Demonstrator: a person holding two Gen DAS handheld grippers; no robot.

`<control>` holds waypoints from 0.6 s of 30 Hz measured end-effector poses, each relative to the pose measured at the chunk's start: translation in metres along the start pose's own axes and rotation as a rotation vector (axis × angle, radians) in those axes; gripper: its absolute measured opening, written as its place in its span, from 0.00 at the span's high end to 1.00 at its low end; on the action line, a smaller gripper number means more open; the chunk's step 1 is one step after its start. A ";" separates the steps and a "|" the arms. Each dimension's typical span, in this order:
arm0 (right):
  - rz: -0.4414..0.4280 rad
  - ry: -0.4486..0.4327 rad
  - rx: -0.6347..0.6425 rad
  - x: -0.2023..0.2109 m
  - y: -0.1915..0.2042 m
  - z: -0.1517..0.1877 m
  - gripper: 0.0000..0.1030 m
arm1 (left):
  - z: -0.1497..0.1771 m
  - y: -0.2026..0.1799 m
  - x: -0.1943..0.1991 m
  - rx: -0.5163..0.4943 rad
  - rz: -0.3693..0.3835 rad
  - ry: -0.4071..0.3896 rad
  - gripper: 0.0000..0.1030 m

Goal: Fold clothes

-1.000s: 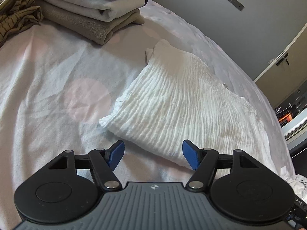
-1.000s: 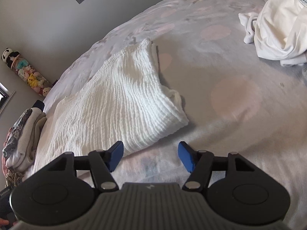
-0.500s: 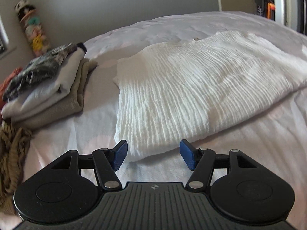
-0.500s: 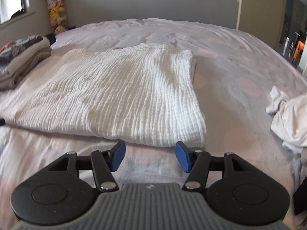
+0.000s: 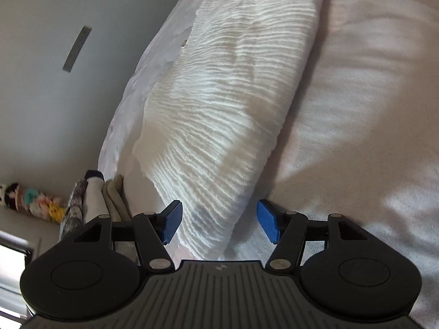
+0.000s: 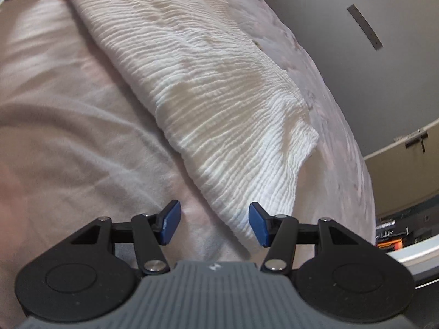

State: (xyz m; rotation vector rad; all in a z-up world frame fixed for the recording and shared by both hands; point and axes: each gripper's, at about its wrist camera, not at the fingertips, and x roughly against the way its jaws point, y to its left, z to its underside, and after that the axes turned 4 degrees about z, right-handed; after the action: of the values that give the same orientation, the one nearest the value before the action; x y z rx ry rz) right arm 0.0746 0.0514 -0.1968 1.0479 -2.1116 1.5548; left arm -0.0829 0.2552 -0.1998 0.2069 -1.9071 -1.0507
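Observation:
A white crinkled garment (image 5: 227,104) lies folded flat on the pale bed sheet (image 5: 356,109). My left gripper (image 5: 219,223) is open, its blue pads on either side of the garment's near corner, close above it. In the right wrist view the same garment (image 6: 219,96) stretches away, and my right gripper (image 6: 212,223) is open with its other near corner between the pads, by the right pad. Neither gripper holds cloth.
A stack of folded clothes (image 5: 93,200) sits left of the garment in the left wrist view. Plush toys (image 5: 33,200) line the wall behind. The bed edge, a door (image 6: 406,170) and shelving (image 6: 392,233) are at the right in the right wrist view.
Both grippers have rolled sideways and moved down close to the garment's near corners; each corner now lies between open pads. The garment has not moved.

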 end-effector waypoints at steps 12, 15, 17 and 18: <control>0.151 -0.017 0.154 -0.033 0.011 -0.012 0.59 | -0.008 0.002 -0.023 -0.052 -0.057 -0.033 0.68; 0.201 -0.009 0.171 -0.038 0.012 -0.012 0.88 | -0.010 0.004 -0.024 -0.053 -0.052 -0.036 0.88; 0.224 -0.010 0.154 -0.035 0.006 -0.013 0.93 | -0.011 0.010 -0.018 -0.051 -0.046 -0.048 0.94; 0.235 -0.016 0.143 -0.032 0.002 -0.014 0.93 | -0.012 0.014 -0.015 -0.050 -0.048 -0.056 0.96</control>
State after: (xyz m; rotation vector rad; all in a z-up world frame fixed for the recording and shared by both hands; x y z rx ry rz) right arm 0.0930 0.0768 -0.2132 0.8831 -2.2290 1.8361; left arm -0.0613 0.2647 -0.1959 0.1976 -1.9320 -1.1459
